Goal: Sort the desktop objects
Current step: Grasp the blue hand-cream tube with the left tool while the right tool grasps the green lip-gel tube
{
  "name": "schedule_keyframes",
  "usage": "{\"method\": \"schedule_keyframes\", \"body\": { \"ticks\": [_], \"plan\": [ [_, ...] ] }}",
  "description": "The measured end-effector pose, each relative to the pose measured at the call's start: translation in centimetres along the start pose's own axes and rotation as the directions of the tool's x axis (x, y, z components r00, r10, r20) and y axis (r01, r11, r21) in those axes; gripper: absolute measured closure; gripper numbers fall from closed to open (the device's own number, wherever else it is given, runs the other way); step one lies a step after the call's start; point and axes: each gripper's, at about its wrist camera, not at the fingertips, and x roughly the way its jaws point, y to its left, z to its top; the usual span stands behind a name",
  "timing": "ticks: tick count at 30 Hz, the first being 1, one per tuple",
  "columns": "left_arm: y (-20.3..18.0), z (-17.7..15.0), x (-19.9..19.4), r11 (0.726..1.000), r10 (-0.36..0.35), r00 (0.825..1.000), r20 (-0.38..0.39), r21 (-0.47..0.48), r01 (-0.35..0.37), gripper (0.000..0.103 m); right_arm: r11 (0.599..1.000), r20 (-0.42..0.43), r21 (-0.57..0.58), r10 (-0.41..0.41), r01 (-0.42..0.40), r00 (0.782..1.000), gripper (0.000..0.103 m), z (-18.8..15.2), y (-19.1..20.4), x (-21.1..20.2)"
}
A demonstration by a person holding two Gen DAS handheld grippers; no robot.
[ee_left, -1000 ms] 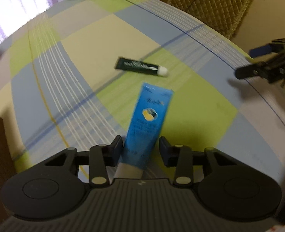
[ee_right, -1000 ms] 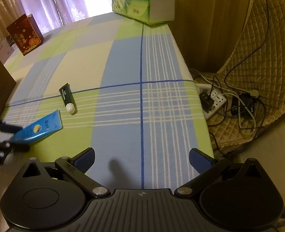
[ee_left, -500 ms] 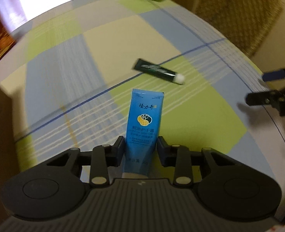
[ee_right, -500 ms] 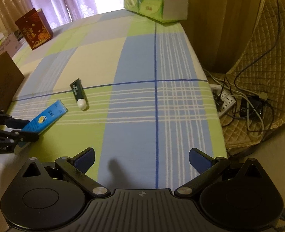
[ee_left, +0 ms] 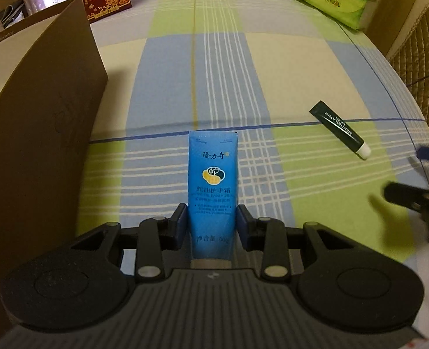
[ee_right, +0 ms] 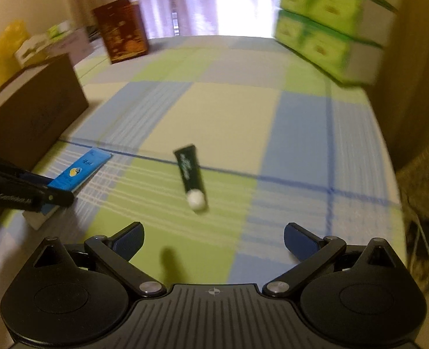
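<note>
The left gripper (ee_left: 212, 221) has its fingers (ee_left: 179, 220) pressed against both flanks of a flat blue plastic hand-cream tube with a yellow and dark emblem (ee_left: 213, 186), gripping it near the cap end so that the crimped end points forward, away from the camera. Holding it low on the body probably keeps the soft tube from folding, and it leaves the long part free to be slid into something. From the right wrist view the tube looks lifted at the gripped end, though whether its far end touches the cloth I cannot tell. The brown cardboard box (ee_left: 37, 122) stands just to the left on the tabletop (ee_left: 287, 64), which wears a blue, green and cream checked cloth; it seems the likely place for sorted things. The right gripper (ee_right: 213, 240) hangs with its fingers spread wide and empty, aimed at the slim dark green lip-gel tube with a white cap (ee_right: 189, 173), which lies flat on the cloth ahead of it.
</note>
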Motion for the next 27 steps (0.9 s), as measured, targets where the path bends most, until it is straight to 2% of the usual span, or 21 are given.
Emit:
{"method": "schedule_keyframes", "body": {
  "ticks": [2,5,12,16,19,22,27],
  "plan": [
    [-0.1,-0.1,0.0,1.0,0.004,1.0,0.003,-0.004,-0.004,0.072,0.999,0.0,-0.038,0.012,-0.012,1.0,0.025,0.7,0.3,1.4],
    [0.0,-0.2,0.0,1.0,0.002,1.0,0.007,-0.014,-0.002,0.072,0.997,-0.01,-0.083,0.011,-0.011,1.0,0.041,1.8,0.9,3.4],
    [-0.1,-0.2,0.0,1.0,0.0,1.0,0.014,-0.012,0.0,0.07,0.992,-0.006,-0.128,0.005,-0.006,1.0,0.06,3.1,1.6,5.1],
    [-0.2,-0.2,0.0,1.0,0.002,1.0,0.02,-0.01,-0.002,0.069,0.986,-0.026,-0.163,0.02,-0.024,0.999,0.088,3.1,2.1,4.9],
    [-0.2,-0.3,-0.1,1.0,0.004,1.0,0.025,-0.015,-0.004,0.069,0.987,-0.039,-0.157,0.023,-0.029,0.999,0.089,2.6,2.3,4.4],
    [-0.4,-0.6,-0.3,1.0,0.008,1.0,0.029,-0.014,-0.008,0.073,0.989,-0.056,-0.143,0.04,-0.047,0.998,0.089,1.8,2.7,3.6],
    [-0.6,-2.0,-1.2,1.0,-0.003,1.0,0.018,-0.003,0.003,0.073,0.983,-0.084,-0.14,0.107,-0.118,0.991,0.089,-0.7,3.7,1.1]
  ]
}}
